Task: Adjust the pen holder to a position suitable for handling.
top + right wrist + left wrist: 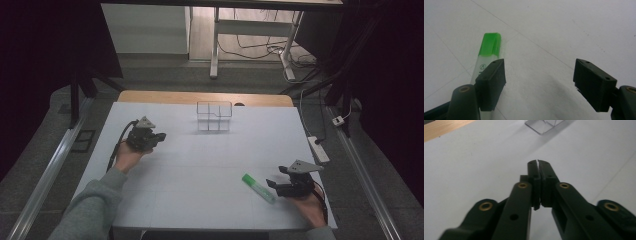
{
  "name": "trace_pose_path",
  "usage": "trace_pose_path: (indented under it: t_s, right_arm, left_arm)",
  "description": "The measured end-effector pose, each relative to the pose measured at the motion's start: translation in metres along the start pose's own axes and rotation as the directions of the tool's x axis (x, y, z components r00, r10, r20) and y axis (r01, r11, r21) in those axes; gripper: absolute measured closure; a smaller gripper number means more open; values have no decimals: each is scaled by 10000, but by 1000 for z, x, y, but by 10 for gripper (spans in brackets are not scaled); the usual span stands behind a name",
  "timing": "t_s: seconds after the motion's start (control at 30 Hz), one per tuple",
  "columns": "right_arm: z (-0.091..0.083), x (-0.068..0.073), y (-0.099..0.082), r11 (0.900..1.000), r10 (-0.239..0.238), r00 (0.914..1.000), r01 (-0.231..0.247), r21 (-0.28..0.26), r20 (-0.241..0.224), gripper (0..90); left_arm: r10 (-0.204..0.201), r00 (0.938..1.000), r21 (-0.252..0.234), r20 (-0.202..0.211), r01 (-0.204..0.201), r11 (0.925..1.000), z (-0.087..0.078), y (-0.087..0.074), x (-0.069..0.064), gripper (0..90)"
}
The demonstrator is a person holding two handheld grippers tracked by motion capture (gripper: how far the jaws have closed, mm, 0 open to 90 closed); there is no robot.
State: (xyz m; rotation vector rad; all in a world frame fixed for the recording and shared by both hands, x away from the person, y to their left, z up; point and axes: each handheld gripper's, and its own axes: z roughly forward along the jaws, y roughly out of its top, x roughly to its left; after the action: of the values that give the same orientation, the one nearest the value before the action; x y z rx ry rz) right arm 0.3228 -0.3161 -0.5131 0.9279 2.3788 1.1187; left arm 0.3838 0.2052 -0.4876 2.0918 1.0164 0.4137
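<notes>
— White sheeting covers the tabletop (pixel 210 165), with a strip of bare wood along its far edge; beyond it the room goes dark on both sides of the high view. What sits on it?

— A clear plastic box (pixel 214 116) with inner dividers, upper centre of the frame, near the far edge. Its walls are transparent, so how many compartments it has is hard to make out. In the left gripper view one corner of it (pixel 543 126) shows at the top, cut off by the frame edge.

— And lower down?

— A marker (pixel 258 188) with a green cap and pale body lies flat at the lower right of the high view, cap pointing to the upper left.

— How does the left claw (pixel 159 136) stand?

— Left of centre, held by a hand in a grey sleeve. In its own view the left claw (pixel 538 167) has its jaws pressed together, with nothing between them.

— The right claw (pixel 272 183)?

— Lower right, just beside the marker's pale end. In the right gripper view the right claw (pixel 539 80) is spread wide and empty. The marker (pixel 487 53) lies at the left of that frame, its lower body hidden behind the left jaw; whether jaw and marker touch I cannot tell.
</notes>
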Motion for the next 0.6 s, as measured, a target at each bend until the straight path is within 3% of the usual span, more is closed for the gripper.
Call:
trace_pose_path:
  t_s: [0.23,0.6]
  right_arm:
    - [-1,-1,0,10000,67,10000,-66,-58,72,254]
    - [-3,-1,0,10000,33,9999,-32,-91,144,254]
  left_arm:
    - [-62,9999,-150,141,64,9999,-23,-25,-13,590]
    - [138,9999,47,26,-138,9999,-42,-55,-34,415]
